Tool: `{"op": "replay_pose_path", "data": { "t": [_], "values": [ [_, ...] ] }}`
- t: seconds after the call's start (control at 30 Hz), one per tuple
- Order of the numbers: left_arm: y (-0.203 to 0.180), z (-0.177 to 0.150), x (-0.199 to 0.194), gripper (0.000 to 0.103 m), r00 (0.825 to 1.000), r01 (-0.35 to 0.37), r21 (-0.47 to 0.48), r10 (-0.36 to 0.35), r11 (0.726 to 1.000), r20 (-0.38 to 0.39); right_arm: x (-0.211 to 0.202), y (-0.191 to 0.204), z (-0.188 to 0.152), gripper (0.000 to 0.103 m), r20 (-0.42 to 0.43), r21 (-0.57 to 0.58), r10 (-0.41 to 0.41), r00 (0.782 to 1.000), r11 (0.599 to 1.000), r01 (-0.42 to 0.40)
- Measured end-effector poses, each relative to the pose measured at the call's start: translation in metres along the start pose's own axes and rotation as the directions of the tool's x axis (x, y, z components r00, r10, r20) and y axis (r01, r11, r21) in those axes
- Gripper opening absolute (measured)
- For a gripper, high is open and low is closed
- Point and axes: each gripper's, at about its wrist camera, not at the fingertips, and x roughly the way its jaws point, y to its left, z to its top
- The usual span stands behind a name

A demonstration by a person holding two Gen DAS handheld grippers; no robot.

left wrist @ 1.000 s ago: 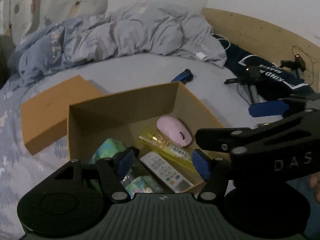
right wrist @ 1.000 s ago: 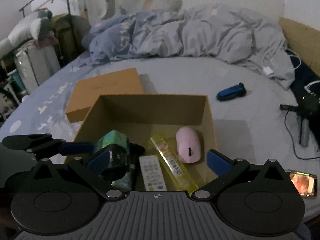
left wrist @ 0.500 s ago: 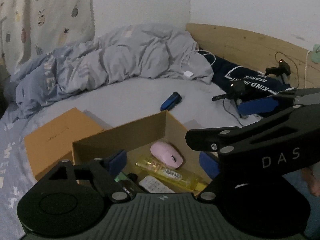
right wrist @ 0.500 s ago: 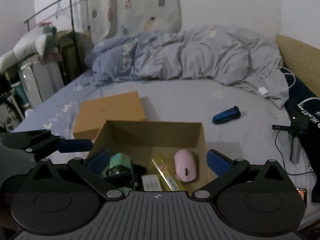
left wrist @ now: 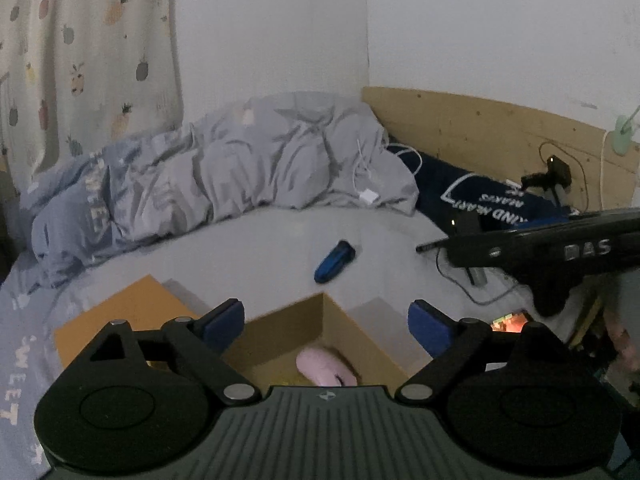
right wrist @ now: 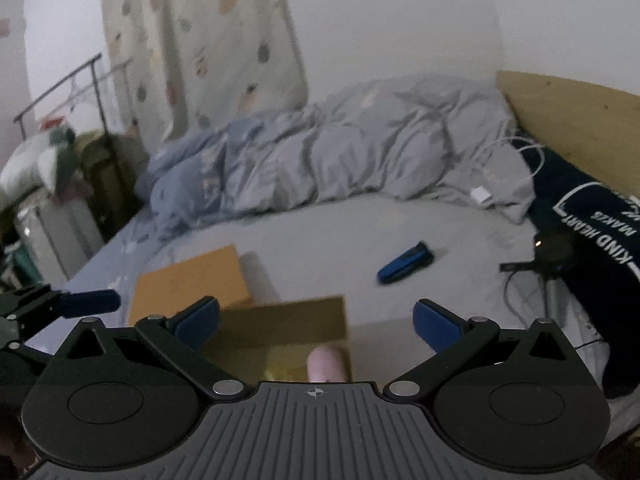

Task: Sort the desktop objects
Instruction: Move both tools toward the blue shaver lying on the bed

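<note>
Change since a second ago: both cameras have tilted up and back; the remote, yellow bottle and green packet in the box have dropped out of sight, and only the mouse shows.
Left gripper [left wrist: 326, 322]: fingers spread wide, nothing between them, poised over the near part of the cardboard box [left wrist: 360, 340].
Right gripper [right wrist: 316, 322]: likewise wide and empty, above the same box [right wrist: 280, 320].
Pink mouse [left wrist: 326, 368]: inside the box, by its right wall; a light, smooth, rounded shell.
Blue object [right wrist: 405, 267]: lies on the bed [right wrist: 312, 232] beyond the box and to its right, well apart from it; probably the next piece to sort.
Handling guess: small, stiff, light, perhaps slick plastic; best pinched across its narrow middle, with the pads square to its long sides.
Orange lid [right wrist: 192, 284]: flat on the bed, just left of the box.
</note>
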Motion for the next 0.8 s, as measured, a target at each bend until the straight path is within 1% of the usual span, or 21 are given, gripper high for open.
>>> {"op": "replay_pose_path", "data": {
  "t": [0.03, 0.1, 0.2, 0.43, 0.57, 0.7, 0.8],
  "values": [
    [-0.001, 0.004, 0.002, 0.103, 1.000, -0.002, 0.005, 0.002, 1.000, 0.008, -0.002, -0.007, 0.003, 0.103, 0.018, 0.016, -0.004, 1.000, 1.000, 0.004],
    [-0.006, 0.013, 0.006, 0.103, 1.000, 0.003, 0.018, -0.004, 1.000, 0.021, -0.005, -0.021, 0.007, 0.103, 0.038, 0.048, -0.012, 0.999, 0.999, 0.010],
    [-0.012, 0.025, 0.012, 0.103, 0.999, 0.015, 0.038, -0.017, 0.999, 0.039, -0.004, -0.043, 0.012, 0.103, 0.046, 0.089, -0.026, 0.999, 0.996, 0.022],
    [-0.022, 0.055, 0.032, 0.103, 0.996, 0.038, 0.069, -0.043, 0.997, 0.073, 0.010, -0.082, 0.025, 0.103, 0.059, 0.138, -0.071, 0.996, 0.988, 0.062],
    [-0.022, 0.070, 0.047, 0.103, 0.996, 0.047, 0.077, -0.053, 0.996, 0.073, 0.024, -0.098, 0.034, 0.103, 0.059, 0.162, -0.092, 0.994, 0.983, 0.082],
    [-0.021, 0.083, 0.060, 0.103, 0.996, 0.043, 0.086, -0.050, 0.995, 0.073, 0.038, -0.109, 0.046, 0.103, 0.075, 0.184, -0.095, 0.993, 0.980, 0.080],
    [-0.020, 0.093, 0.069, 0.103, 0.995, 0.044, 0.094, -0.052, 0.995, 0.084, 0.049, -0.114, 0.056, 0.103, 0.089, 0.178, -0.092, 0.992, 0.981, 0.075]
  ]
}}
